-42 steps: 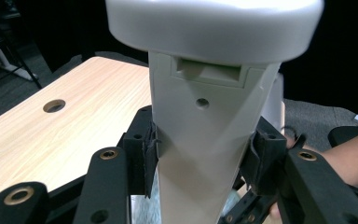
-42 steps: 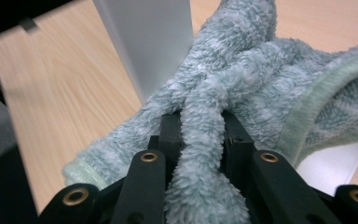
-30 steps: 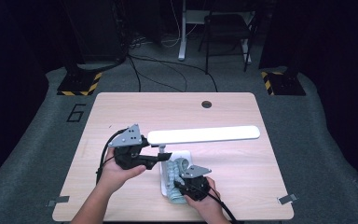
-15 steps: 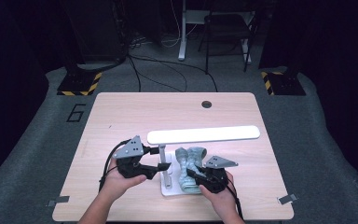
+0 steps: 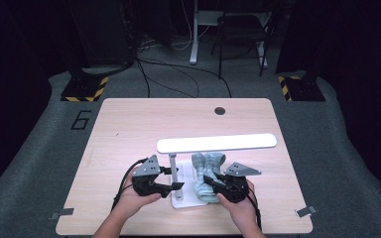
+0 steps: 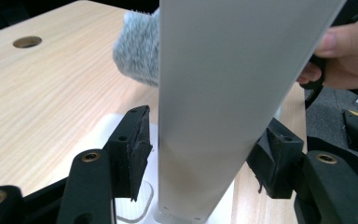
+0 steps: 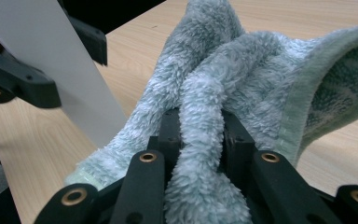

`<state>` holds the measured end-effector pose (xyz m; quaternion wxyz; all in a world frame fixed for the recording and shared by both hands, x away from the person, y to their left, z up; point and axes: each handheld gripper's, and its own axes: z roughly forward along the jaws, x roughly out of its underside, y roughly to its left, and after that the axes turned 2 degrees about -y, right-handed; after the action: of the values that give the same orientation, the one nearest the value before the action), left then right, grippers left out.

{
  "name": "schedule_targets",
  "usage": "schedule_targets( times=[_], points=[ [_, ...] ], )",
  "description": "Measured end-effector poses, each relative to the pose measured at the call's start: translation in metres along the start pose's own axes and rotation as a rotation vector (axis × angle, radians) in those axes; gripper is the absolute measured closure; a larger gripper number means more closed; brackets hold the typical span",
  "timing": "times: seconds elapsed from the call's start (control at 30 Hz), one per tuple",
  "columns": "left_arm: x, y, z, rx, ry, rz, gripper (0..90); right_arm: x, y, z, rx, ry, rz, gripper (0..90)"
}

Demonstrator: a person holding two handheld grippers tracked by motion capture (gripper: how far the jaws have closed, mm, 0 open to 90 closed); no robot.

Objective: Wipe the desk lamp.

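A: Starting at the left — the left gripper (image 5: pixel 177 186) sits low at the desk lamp (image 5: pixel 217 144), its jaws on either side of the upright stem (image 6: pixel 214 116). They have just been closing in a little, but in the left gripper view there are gaps on both sides, so the pads aren't pressing on it yet.

B: How would you expect the lamp to handle?

A: Stiff and smooth, probably top-heavy with that long bar head — I'd grip the stem low, close to the white base (image 5: pixel 181 201), so it can't tip or slide.

B: And to the right?

A: The right gripper (image 5: pixel 209 180) is pressed together on a fold of the grey-green towel (image 5: pixel 207 171), which drapes over the base just beside the stem. It looks soft, light and floppy — a bunched fold is the sensible hold, as a single edge would slip out.

B: What do the views add?

A: The high view gives the layout on the table (image 5: pixel 129 129). The right gripper view shows the pile squeezed between the pads (image 7: pixel 233 135) and the towel's hem.
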<state>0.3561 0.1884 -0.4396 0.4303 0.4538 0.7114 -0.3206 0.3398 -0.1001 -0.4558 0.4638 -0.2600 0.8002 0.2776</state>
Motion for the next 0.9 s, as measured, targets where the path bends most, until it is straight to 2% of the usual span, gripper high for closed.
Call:
schedule_targets(
  times=[0.23, 0.33, 0.5, 0.63, 0.83, 0.9],
  points=[
    [0.015, 0.002, 0.007, 0.007, 0.017, 0.001, 47.6, -0.005, 0.003, -0.001, -0.004, -0.008, -0.007, 73.3],
    [0.019, 0.002, 0.008, 0.005, 0.004, 0.016, 48.5, -0.008, 0.005, -0.002, -0.009, -0.012, -0.015, 73.2],
    [0.025, 0.002, 0.009, 0.009, -0.008, -0.002, 49.1, -0.014, 0.006, -0.005, -0.011, -0.017, -0.02, 73.2],
    [0.03, 0.001, 0.013, -0.006, 0.005, 0.011, 49.7, -0.019, 0.009, -0.008, -0.026, -0.023, -0.016, 73.1],
    [0.034, 0.001, 0.014, -0.003, -0.016, 0.009, 50.8, -0.025, 0.018, -0.006, -0.047, -0.036, -0.03, 72.8],
    [0.036, 0.001, 0.015, -0.001, -0.028, -0.003, 50.7, -0.026, 0.021, -0.004, -0.054, -0.035, -0.027, 72.7]
  ],
)
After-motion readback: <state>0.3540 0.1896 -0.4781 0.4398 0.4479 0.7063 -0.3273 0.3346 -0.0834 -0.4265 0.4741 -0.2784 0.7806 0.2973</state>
